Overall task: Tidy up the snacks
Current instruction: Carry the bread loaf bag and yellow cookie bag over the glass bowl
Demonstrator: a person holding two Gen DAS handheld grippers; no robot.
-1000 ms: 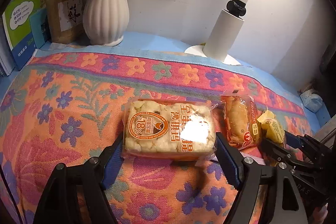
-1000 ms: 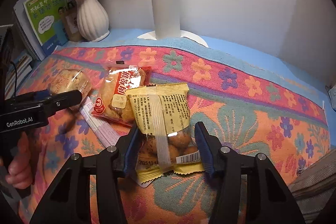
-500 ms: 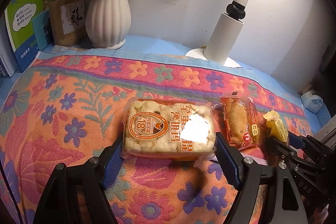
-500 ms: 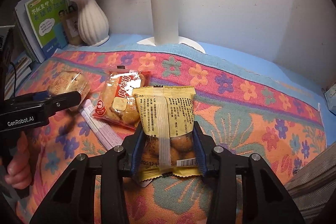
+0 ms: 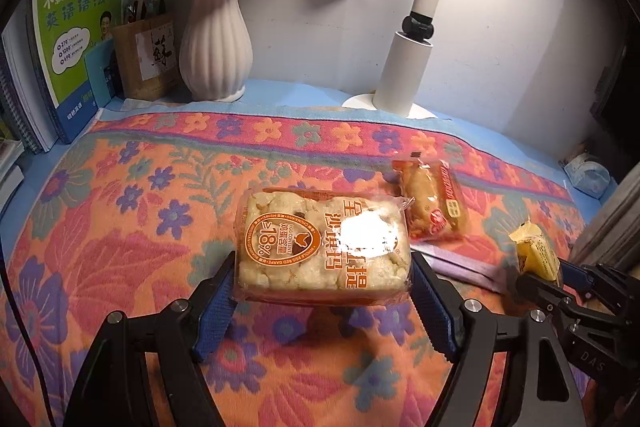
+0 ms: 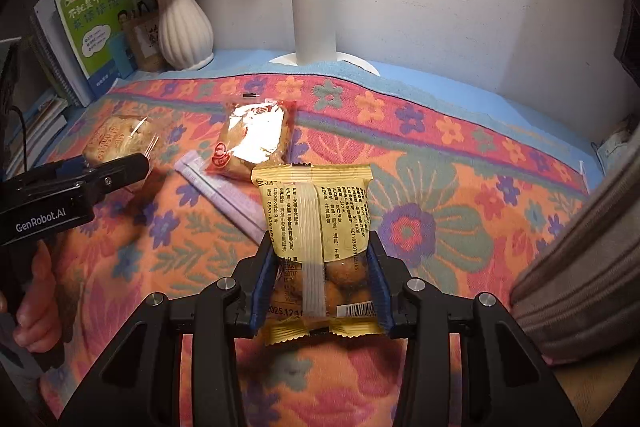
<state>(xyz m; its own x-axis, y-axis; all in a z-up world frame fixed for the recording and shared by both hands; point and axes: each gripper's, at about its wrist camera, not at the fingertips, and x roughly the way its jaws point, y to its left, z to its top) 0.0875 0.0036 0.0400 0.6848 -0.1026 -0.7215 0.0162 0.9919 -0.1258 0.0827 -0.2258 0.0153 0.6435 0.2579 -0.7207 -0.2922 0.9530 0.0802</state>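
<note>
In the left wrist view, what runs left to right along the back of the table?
Green book → brown pen holder → white vase → white lamp.

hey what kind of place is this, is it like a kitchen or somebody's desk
Most likely a study desk at home, not a kitchen. A white desk lamp stands against the wall, study books and a pen holder sit in the corner beside a flower vase, and a floral cloth covers the top.
</note>
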